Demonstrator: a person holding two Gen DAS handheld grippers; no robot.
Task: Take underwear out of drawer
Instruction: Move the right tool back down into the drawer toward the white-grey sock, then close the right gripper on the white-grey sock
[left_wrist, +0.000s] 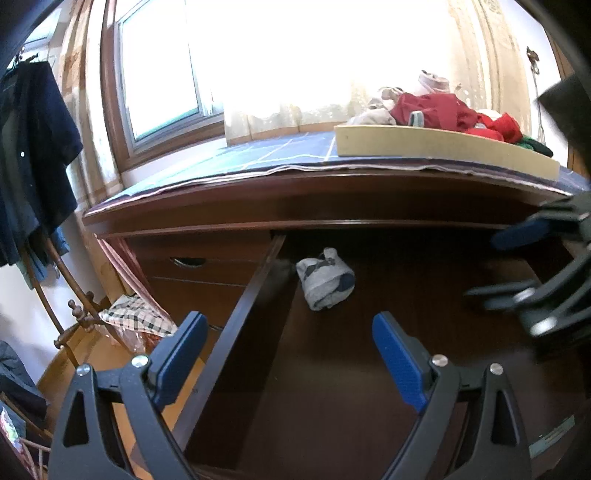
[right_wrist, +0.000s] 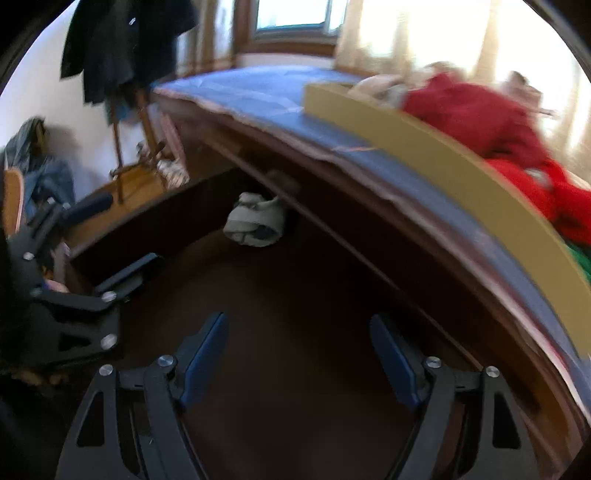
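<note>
The drawer (left_wrist: 258, 295) stands pulled out from under the dark wooden table (left_wrist: 295, 199); a single rolled grey piece of underwear (left_wrist: 325, 282) lies on the drawer floor near the back left corner, close to the left wall, touched by neither tool; the left gripper (left_wrist: 288, 350) hovers over the drawer's front left, its jaws spread wide and holding nothing, one blue pad outside the drawer wall; the right gripper (right_wrist: 295, 350) hangs over the drawer's dark floor further right, jaws likewise wide apart and empty; on the blue cloth (left_wrist: 280, 147) covering the table sits a pale tray (left_wrist: 443, 144) heaped with red and pale clothes (left_wrist: 432, 109); a dark garment (left_wrist: 33, 147) hangs at the left.
</note>
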